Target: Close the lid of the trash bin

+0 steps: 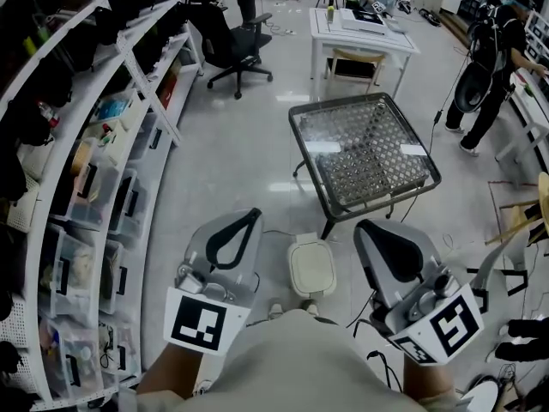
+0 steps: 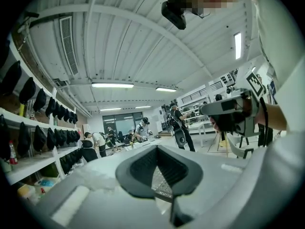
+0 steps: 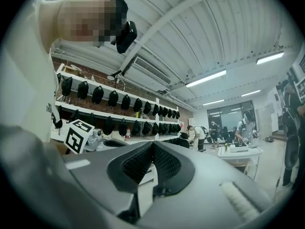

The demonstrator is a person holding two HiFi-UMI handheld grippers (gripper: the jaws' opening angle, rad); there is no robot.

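The left gripper (image 2: 155,148) has its fingers (image 2: 136,168) pinched right together at the tips, nothing in them; same story on the right gripper (image 3: 152,144), closed all the way and empty; through the little loop behind the tips you just see more room. Makes sense to me; a lid wants a nudge, not a grab, so closed tips are as good a poker as any.

Both of them point roughly level out into the room, side by side with a gap between, up around the holder's chest; neither is touching anything. Each one shows off to the side in the other's camera, so they're pretty much abreast.

The trash bin (image 1: 310,269) sits on the floor (image 1: 249,153) down in that gap, well below both grippers and near the closest leg of the glass tabletop (image 1: 364,148). From above its lid (image 1: 310,254) looks flat and flush on the body; I'd say the job's basically done and the grippers are just held up clear of it. Whether it's seated all the way, can't tell from straight overhead.

Further out: shelving (image 1: 94,187) packed with storage boxes runs along the left side; an office chair (image 1: 232,45) stands behind the glass tabletop; somebody (image 1: 493,67) is busy over on the far right, nowhere near the bin.
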